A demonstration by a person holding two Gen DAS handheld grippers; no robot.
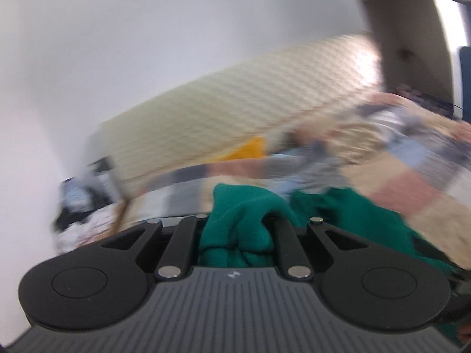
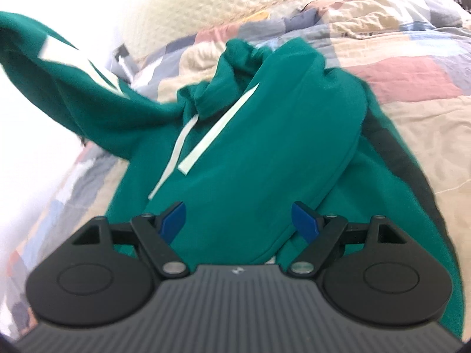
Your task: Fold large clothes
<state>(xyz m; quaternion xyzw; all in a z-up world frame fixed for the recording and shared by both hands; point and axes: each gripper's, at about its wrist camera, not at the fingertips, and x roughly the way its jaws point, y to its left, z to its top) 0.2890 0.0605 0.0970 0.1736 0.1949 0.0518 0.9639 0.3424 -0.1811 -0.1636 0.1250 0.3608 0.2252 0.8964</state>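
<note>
Green hoodie lies spread over the patchwork quilt of a bed, its body running from just under the right gripper toward the far edge of the quilt. Its fabric is plain teal, with a white drawcord and a flat white strip crossing the chest, and the hood bunched in loose folds at the far end. One part of it, bearing white markings, is raised off the quilt at the left of the right wrist view, blurred. The right gripper hovers over the near hem with its blue pads standing wide apart, nothing pressed between them.

In the left wrist view, the left gripper has its jaws drawn close together on a bunched fold of the hoodie, which fills the gap and hides the fingertips. Beyond it the quilt stretches away, heavily blurred. Farther off, a cream quilted headboard runs along the far edge of the bed, a yellow patch at its foot. A dark cluttered heap sits past the left corner, against a white wall.
</note>
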